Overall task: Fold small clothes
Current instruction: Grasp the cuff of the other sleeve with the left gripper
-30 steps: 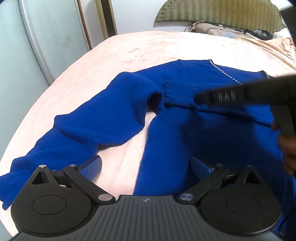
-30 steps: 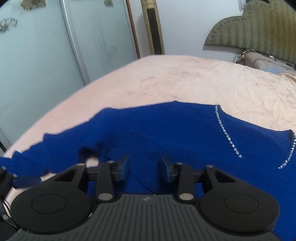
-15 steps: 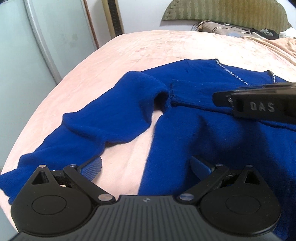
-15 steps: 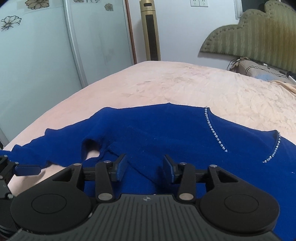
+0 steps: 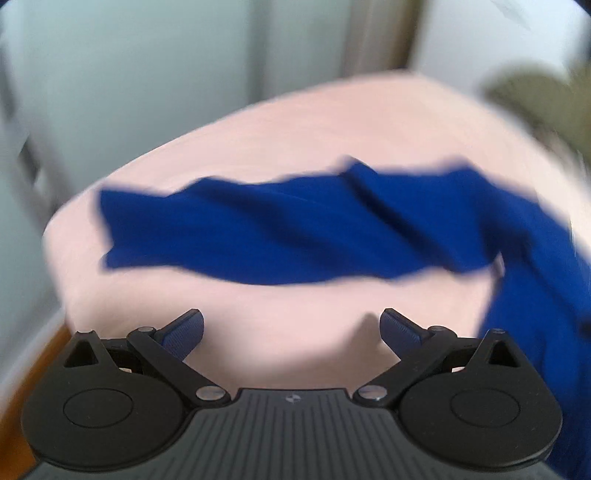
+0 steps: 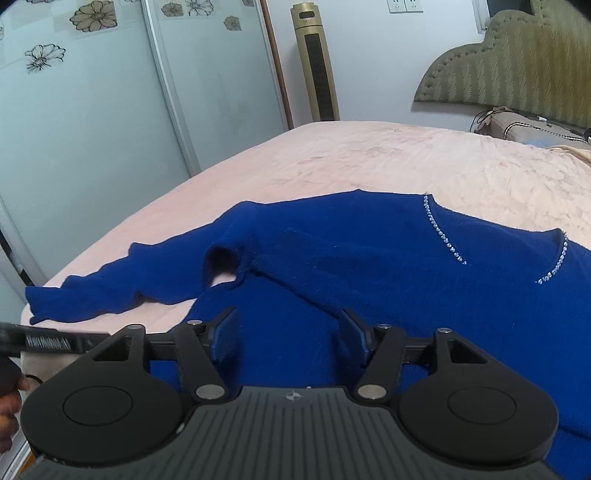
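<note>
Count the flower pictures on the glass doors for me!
5, all across the top left of the right wrist view. More may be cut off above.

Blue knit sweater [image 6: 369, 266] with beaded neckline lies spread flat, one sleeve [image 5: 258, 229] outstretched.

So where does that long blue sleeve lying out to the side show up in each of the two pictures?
Left wrist view: the sleeve runs blurred across the middle, beyond the open fingers.
Right wrist view: the sleeve lies at the left, near the bed's corner.
Shared landmark: the pink bedspread under it.
</note>
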The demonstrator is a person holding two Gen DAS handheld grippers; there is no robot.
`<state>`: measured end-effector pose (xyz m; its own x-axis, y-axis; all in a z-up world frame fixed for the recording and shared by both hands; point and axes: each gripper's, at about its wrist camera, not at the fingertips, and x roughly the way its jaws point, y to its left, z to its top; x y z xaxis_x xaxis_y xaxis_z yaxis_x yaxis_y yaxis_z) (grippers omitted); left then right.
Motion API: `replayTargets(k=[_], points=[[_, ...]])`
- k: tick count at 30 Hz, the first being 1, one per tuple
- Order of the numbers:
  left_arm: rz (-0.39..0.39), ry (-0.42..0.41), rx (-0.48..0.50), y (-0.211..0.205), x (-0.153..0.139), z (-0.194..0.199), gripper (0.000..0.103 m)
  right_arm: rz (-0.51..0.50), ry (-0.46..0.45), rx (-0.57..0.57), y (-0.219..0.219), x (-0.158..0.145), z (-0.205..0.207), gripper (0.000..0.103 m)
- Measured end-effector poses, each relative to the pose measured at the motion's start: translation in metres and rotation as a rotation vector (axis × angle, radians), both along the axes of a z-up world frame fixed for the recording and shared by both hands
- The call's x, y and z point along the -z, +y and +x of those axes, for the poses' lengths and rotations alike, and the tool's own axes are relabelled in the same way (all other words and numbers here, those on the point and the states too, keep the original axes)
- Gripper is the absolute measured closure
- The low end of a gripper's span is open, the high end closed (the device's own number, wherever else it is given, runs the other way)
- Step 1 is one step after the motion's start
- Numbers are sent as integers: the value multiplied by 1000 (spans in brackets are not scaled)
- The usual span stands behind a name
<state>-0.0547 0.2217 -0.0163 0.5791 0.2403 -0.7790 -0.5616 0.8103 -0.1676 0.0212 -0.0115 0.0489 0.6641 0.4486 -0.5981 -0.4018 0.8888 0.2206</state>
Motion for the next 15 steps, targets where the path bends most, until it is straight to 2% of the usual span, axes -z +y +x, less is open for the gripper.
replayTargets(k=[2,4,5,10,15], points=[[-130,-131,-121,28,-1,-21,1,10,2,-4,0,0,-3,35],[-210,-232,-212,47,0,-35,1,19,8,-10,1,1,-5,34],[-225,-266,-235,53,2,-38,1,22,10,-12,1,2,-5,34],[-243,-347,-261,71,7,-37,1,28,15,-12,3,5,-7,32],[-313,-387,-328,86,6,-32,2,29,23,2,1,9,-7,31]])
